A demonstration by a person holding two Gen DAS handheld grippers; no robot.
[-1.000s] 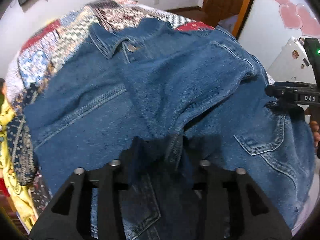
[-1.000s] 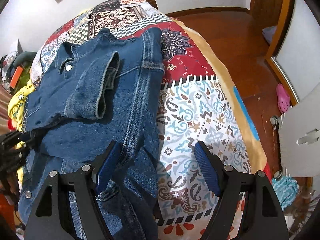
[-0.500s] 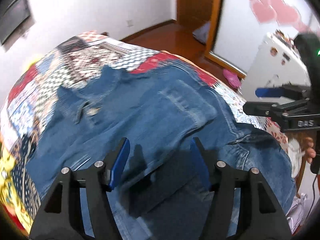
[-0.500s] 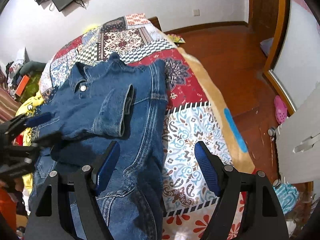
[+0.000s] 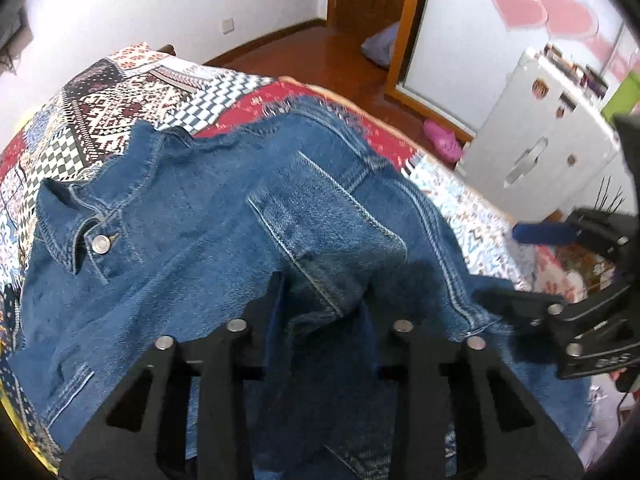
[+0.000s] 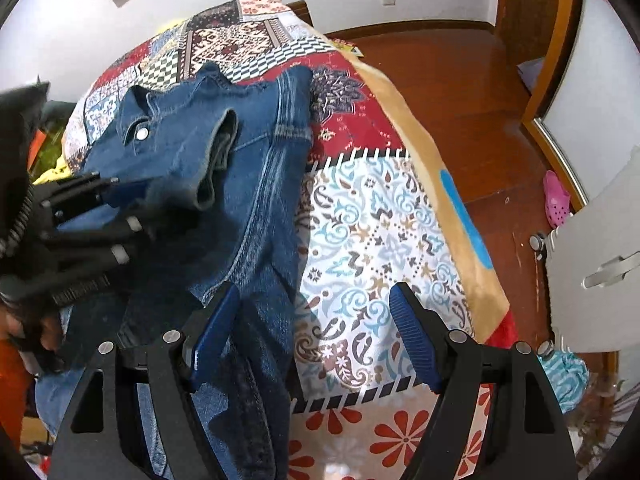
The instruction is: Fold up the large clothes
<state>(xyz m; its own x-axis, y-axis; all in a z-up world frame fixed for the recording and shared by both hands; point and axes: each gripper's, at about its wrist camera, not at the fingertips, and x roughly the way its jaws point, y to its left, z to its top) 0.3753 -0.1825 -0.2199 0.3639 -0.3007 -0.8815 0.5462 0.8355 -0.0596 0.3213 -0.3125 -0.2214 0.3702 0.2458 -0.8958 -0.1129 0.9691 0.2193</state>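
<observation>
- left gripper (image 5: pixel 322 304): jaws have just been closing, now clamped on a fold of the denim jacket (image 5: pixel 192 240); the cloth bunches between the fingers, and the sleeve (image 5: pixel 320 224) runs straight into the grip.
- From the right wrist view, the left gripper (image 6: pixel 132 200) comes in from the left edge, and its tip sits on the sleeve cuff (image 6: pixel 216 160), which is doubled back over the jacket chest.
- right gripper (image 6: pixel 312 336): jaws spread wide, holding nothing. The left blue pad (image 6: pixel 212 336) hangs over the jacket's side edge, the right pad (image 6: pixel 412 344) over bare quilt. I cannot tell whether the left pad touches the cloth.
- In the left wrist view, the right gripper (image 5: pixel 560 280) shows at the right edge, with its lower finger beside the jacket's side seam.
- The jacket lies flat, front up, on the patchwork quilt (image 6: pixel 380 220) covering the bed. Its collar (image 5: pixel 92 200) points toward the far wall, and the metal button (image 5: pixel 101 243) at the neck is fastened.
- The jacket takes the left half of the bed as seen from the right wrist; the hem end runs under both grippers toward the camera.
- A hand (image 6: pixel 36 332) is partly visible behind the left gripper body.
- Around: wooden floor (image 6: pixel 460 92), a pink clog (image 6: pixel 556 200) on the floor, and a white cabinet (image 5: pixel 540 140) beside the bed.
</observation>
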